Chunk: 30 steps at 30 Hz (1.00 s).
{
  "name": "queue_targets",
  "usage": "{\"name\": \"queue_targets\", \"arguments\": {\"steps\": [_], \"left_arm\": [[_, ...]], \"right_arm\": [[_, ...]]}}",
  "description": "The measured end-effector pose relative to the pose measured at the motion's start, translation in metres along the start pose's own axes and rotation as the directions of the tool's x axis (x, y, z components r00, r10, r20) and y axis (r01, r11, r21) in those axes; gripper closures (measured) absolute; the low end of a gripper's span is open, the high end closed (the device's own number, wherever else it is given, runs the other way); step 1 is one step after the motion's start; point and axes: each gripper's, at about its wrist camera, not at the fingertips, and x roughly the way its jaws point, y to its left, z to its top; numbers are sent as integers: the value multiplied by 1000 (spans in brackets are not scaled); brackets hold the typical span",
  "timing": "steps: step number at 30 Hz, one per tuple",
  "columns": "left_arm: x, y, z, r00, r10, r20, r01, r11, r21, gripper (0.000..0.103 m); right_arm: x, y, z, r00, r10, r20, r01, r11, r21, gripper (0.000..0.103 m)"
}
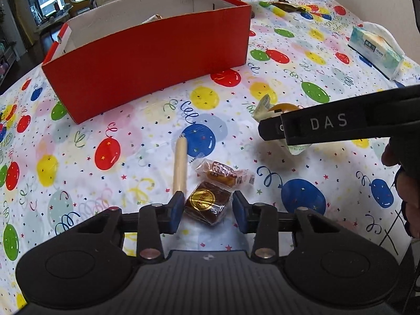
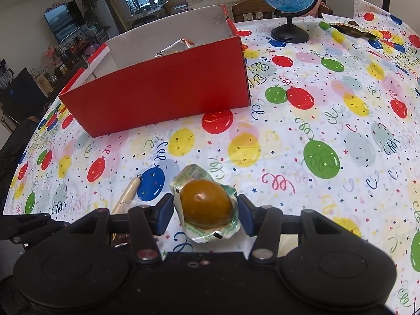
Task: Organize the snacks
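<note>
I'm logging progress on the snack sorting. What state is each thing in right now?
red box: open, a packet inside
egg snack: sealed, gripped by right gripper
brown cake: wrapped, on table, between open left gripper pads
small pastry: wrapped, on table

The box (image 1: pixel 147 60) was red outside, white inside; the tablecloth (image 2: pixel 328 131) white with red, blue, yellow, green balloons.
</note>
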Motion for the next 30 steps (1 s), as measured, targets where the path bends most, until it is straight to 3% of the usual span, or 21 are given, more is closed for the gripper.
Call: {"name": "queue_targets", "arguments": {"steps": [11, 18, 30], "left_arm": [[-23, 16, 11, 999, 8, 49, -4, 998, -64, 65], [-49, 33, 31, 994, 23, 109, -9, 991, -130, 65], [-95, 58, 82, 966, 87, 245, -42, 982, -183, 65]], "right_arm": [[-15, 2, 6, 1000, 1, 29, -1, 1000, 10, 53], [-43, 14, 28, 995, 1, 98, 2, 1000, -30, 53], [-83, 40, 82, 972, 35, 231, -2, 990, -144, 53]]}}
